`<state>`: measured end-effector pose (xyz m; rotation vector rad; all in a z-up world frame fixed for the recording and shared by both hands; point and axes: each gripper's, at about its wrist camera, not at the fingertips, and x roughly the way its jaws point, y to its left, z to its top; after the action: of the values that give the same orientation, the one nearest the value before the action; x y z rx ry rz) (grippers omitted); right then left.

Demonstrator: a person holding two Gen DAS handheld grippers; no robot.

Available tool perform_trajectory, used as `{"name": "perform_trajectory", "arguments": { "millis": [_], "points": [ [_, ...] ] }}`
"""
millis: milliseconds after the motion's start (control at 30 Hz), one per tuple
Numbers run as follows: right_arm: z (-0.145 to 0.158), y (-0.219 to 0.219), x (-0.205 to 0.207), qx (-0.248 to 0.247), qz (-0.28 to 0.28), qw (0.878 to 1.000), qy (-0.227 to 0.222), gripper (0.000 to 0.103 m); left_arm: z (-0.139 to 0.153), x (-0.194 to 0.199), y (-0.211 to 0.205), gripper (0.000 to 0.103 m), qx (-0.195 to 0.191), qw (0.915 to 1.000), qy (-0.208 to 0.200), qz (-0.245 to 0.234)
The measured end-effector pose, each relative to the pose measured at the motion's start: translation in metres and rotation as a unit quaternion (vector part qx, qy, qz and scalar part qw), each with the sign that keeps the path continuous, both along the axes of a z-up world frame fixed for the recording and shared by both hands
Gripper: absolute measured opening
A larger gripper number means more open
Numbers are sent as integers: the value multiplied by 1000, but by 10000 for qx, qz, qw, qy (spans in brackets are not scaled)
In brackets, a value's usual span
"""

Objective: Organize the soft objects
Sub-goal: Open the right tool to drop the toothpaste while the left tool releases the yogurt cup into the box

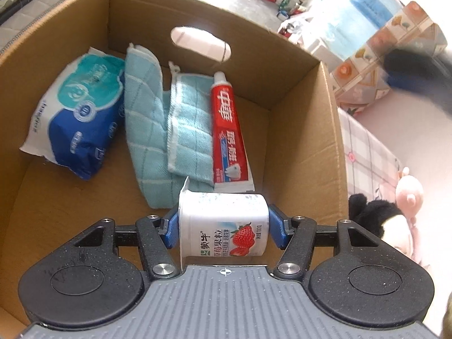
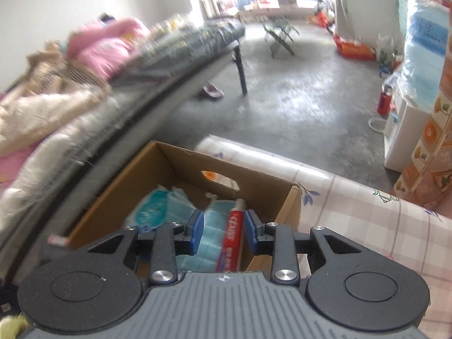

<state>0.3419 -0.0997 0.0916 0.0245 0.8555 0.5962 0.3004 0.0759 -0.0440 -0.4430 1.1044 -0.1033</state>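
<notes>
- Left wrist view: the left gripper [image 1: 223, 223] is clamped on a strawberry yogurt cup [image 1: 223, 224], which lies on its side between the blue pads [image 1: 172, 228], foil lid to the left. It hangs over the near part of an open cardboard box [image 1: 305, 130].
- On the box floor, from left to right, lie a blue and white tissue pack [image 1: 76, 115], two folded teal towels [image 1: 158, 130] and a red toothpaste tube [image 1: 228, 135], the tube's flat end just beyond the cup.
- The cup looks light, with thin plastic walls that would dent under a hard squeeze, and the foil lid could burst. Gripping it across the body, as here, seems sound; the bare floor to the right of the tube looks like the free spot.
- Outside the box, on the right, plush toys [image 1: 375, 220] rest on a checked cloth.
- Right wrist view: the right gripper [image 2: 223, 231] hovers above the box [image 2: 285, 206], jaws partly apart with nothing between them; the towels and the tube show through the gap, far below. The picture is blurred.
</notes>
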Motion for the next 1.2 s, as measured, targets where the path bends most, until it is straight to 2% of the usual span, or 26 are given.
{"name": "perform_trajectory", "arguments": {
  "millis": [233,400,467,533,633,700,733,800,867,967,1067,1200],
  "points": [
    [13,-68,-83,736,-46,9962,-462,34,29,-6,22,60,-50,9993,-358,134],
    [-2,-98,-130,1062,-154,9932,-457,34,37,-1,26,60,88,9988,-455,164],
    [-11,-105,-144,1110,-207,9926,-441,34,35,0,20,60,366,9986,-379,-22],
    [-19,-110,-155,1077,-270,9928,-446,34,31,1,8,60,915,9948,-261,-365],
    [-29,-115,-160,1031,-354,9933,-387,34,15,1,-16,61,2003,9754,-95,-910],
    [-34,-119,-161,1000,-423,9934,-360,34,4,2,-27,61,2318,9662,90,-1126],
    [-36,-121,-161,993,-450,9934,-356,34,0,3,-30,64,2278,9666,227,-1150],
    [-40,-126,-161,1018,-495,9931,-319,34,3,2,-30,67,2183,9697,215,-1071],
    [-42,-131,-160,1065,-529,9926,-263,34,11,2,-27,68,1876,9773,169,-968],
    [-46,-136,-160,1113,-581,9918,-238,36,20,3,-19,73,1608,9839,203,-748],
    [-50,-139,-162,1181,-612,9909,-206,43,27,1,-10,73,1126,9920,215,-524],
    [-52,-141,-166,1224,-617,9904,-187,43,33,-4,2,73,467,9983,167,-301]
  ]
}}
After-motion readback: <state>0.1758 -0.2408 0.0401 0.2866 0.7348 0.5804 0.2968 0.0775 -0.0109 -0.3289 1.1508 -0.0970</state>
